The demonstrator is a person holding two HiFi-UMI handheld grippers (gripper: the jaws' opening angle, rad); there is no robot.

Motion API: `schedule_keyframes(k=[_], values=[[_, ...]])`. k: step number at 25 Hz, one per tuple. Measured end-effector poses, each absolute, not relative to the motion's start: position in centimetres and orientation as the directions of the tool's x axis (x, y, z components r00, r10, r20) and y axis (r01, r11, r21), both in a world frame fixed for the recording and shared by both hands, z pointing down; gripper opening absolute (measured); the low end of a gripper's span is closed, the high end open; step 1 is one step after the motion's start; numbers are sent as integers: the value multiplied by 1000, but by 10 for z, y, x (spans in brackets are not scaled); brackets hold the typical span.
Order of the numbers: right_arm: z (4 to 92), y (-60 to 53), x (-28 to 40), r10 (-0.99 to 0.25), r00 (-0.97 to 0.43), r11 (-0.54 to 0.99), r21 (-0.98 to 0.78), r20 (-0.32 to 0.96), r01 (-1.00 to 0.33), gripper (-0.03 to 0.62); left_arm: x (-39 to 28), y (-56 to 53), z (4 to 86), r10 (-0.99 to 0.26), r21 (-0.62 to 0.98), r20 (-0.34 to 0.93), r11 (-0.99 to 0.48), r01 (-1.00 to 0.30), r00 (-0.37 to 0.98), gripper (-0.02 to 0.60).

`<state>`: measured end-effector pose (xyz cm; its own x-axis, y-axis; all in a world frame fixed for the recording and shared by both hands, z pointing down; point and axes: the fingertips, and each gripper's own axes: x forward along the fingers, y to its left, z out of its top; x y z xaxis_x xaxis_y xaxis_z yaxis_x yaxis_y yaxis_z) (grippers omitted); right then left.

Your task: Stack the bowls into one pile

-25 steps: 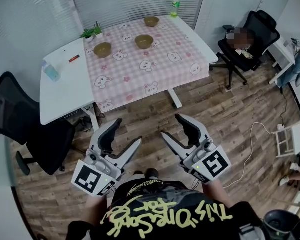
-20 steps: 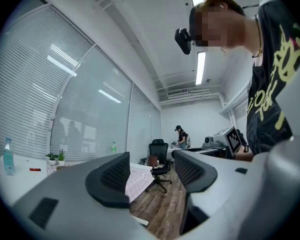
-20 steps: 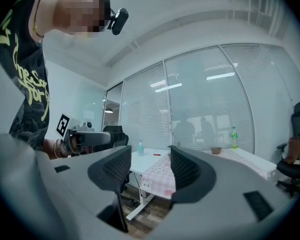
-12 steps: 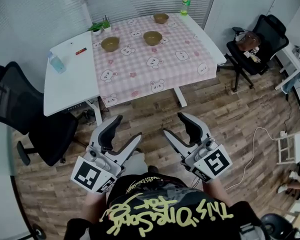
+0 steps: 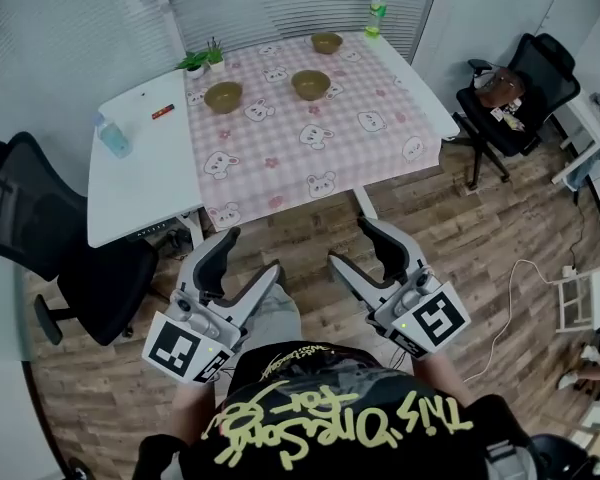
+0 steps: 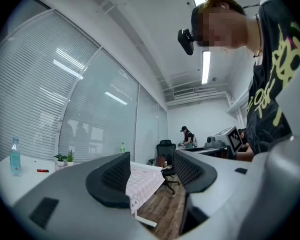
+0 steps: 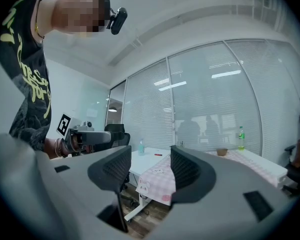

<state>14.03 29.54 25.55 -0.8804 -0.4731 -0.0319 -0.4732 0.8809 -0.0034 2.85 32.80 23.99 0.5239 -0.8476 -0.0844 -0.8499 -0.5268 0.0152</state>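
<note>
Three brown bowls stand apart on the pink checked tablecloth (image 5: 310, 153): one at the left (image 5: 223, 95), one in the middle (image 5: 310, 84), one at the far end (image 5: 327, 42). In the right gripper view only the far bowl (image 7: 221, 152) shows. My left gripper (image 5: 247, 254) and right gripper (image 5: 356, 243) hang over the wooden floor, well short of the table's near edge. Both stand open with nothing between the jaws. Each gripper points level toward the table.
A white desk (image 5: 140, 173) adjoins the table's left side and carries a clear bottle (image 5: 111, 135) and a small red item (image 5: 161, 112). Small plants (image 5: 202, 61) and a green bottle (image 5: 377, 11) stand at the table's back. Black office chairs stand at left (image 5: 50, 243) and right (image 5: 515, 93).
The table has come nearer and shifted right in the head view as the person and both grippers moved toward it. The jaws look unchanged.
</note>
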Motion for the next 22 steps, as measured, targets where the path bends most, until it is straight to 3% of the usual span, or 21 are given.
schedule_keyframes(k=[22], values=[[265, 99, 38, -496, -868, 868, -10, -12, -496, 230, -84, 132, 239, -851, -18, -65, -520, -854, 520, 273]])
